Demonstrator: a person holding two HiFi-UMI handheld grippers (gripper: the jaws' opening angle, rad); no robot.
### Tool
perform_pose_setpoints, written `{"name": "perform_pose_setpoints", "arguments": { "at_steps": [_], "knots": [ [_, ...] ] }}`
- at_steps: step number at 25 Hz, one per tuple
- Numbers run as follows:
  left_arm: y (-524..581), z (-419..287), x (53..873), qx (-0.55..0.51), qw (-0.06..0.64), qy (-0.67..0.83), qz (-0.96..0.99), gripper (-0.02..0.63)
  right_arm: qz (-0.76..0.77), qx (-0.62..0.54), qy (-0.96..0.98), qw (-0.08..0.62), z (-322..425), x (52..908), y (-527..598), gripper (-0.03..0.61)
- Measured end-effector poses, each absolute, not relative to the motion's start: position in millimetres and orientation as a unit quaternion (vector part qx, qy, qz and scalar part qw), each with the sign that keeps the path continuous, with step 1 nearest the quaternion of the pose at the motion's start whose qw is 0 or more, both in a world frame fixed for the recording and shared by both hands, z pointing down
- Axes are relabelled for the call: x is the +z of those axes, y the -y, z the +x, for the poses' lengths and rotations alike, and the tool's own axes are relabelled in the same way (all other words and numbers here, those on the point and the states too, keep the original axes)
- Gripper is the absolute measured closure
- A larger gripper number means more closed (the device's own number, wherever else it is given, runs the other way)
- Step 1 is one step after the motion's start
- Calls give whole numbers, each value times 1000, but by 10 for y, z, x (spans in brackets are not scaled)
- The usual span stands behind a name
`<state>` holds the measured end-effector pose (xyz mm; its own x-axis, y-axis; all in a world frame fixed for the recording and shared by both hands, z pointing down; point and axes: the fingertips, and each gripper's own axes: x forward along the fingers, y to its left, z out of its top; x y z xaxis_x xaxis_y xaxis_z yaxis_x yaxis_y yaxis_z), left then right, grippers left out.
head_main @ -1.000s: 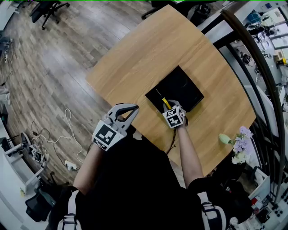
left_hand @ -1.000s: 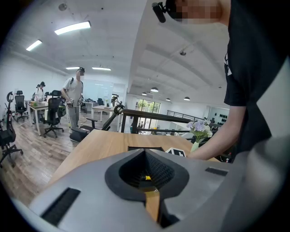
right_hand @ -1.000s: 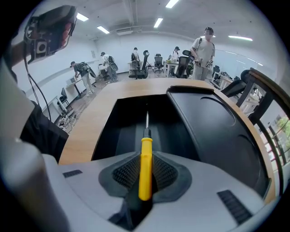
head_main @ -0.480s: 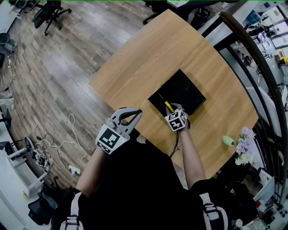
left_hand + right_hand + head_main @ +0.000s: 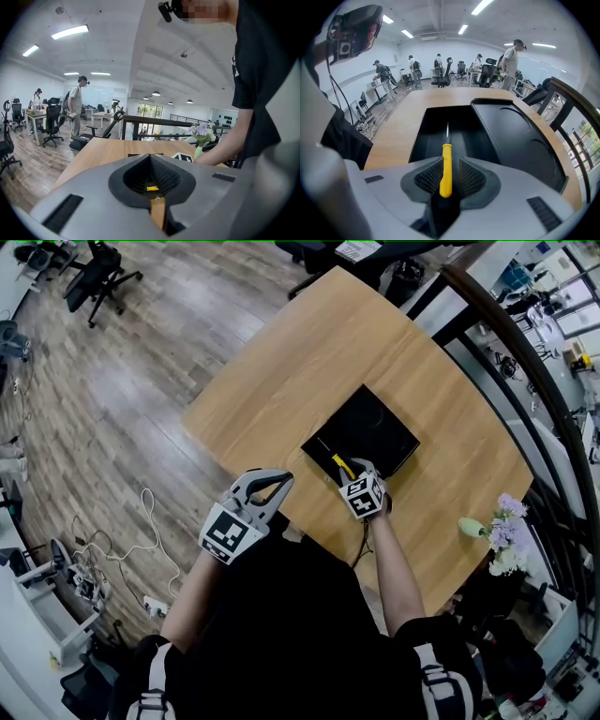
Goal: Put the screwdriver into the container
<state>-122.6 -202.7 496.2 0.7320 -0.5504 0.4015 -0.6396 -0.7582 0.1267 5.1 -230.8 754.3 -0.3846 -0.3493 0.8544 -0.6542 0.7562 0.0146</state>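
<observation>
Head view only places things: wooden table point(image 5: 309, 343), black container point(image 5: 375, 423) lying open on it. The right gripper view adds detail. The right gripper point(image 5: 446, 176) has its jaws slightly apart, and the screwdriver point(image 5: 446, 164) – yellow handle, thin shaft – sits between them over the container's left tray, against the left pad. The left gripper point(image 5: 281, 482) is at the table's near edge with jaws together, empty.

The right gripper point(image 5: 449, 165) hung at the container's point(image 5: 511, 136) near edge. The yellow screwdriver point(image 5: 446, 171) lay between its jaws, against the left pad with a gap at the right, its shaft pointing over the container's left trough. The container sat on the wooden surface point(image 5: 401, 122).
</observation>
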Motion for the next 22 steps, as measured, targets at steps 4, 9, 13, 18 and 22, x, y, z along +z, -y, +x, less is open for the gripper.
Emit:
{"name": "perform_pose_setpoints", "arguments": {
  "at_steps": [4,9,13,18,22],
  "knots": [
    [1960,-1165,4904,170,121,316,926,592,322,158,818,451,91,7409,2229,463],
    [1831,-1090,4836,166,112,311,929,592,337,152,819,439,185,7273,2068,465],
    [1746,-1032,4799,161,109,308,931,592,348,155,820,427,277,7188,1916,471],
    [1675,-944,4768,156,106,309,932,592,359,166,822,410,430,7103,1702,482],
    [1606,-884,4767,154,101,311,932,592,362,182,828,387,518,7060,1544,498]
  ]
}}
